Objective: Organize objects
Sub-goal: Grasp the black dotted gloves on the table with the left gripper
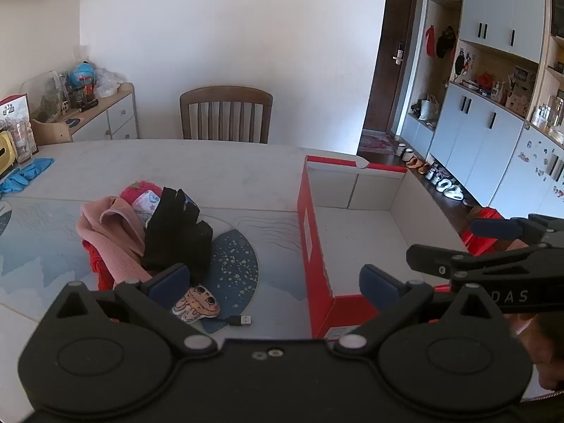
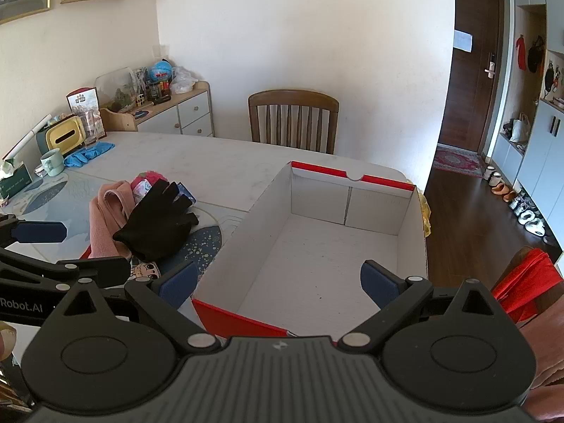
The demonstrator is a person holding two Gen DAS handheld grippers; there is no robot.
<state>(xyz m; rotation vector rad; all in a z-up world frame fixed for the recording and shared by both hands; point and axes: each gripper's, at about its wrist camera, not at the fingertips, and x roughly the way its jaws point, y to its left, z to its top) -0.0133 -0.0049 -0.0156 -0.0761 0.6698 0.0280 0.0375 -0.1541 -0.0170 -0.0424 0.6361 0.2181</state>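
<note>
A pile of soft things lies on the placemat: a black glove (image 1: 176,232) (image 2: 158,222) on top, a pink cloth (image 1: 109,232) (image 2: 102,218), a red fluffy item (image 1: 137,190) behind, and a small cartoon-face piece (image 1: 197,305) (image 2: 146,269) at the front. To the right of the pile stands a red shoebox (image 1: 310,239) (image 2: 409,218) with a white inside and nothing in it. My left gripper (image 1: 275,285) (image 2: 95,249) is open just short of the pile and the box's near left corner. My right gripper (image 2: 280,283) (image 1: 458,243) is open over the box's near end. Neither holds anything.
A USB cable end (image 1: 239,320) lies by the cartoon piece. Blue gloves (image 2: 88,155), a mug (image 2: 53,162) and a yellow tissue box (image 2: 65,135) sit at the table's far left. A wooden chair (image 2: 292,120) stands behind the table. Red fabric (image 2: 528,282) hangs at the right.
</note>
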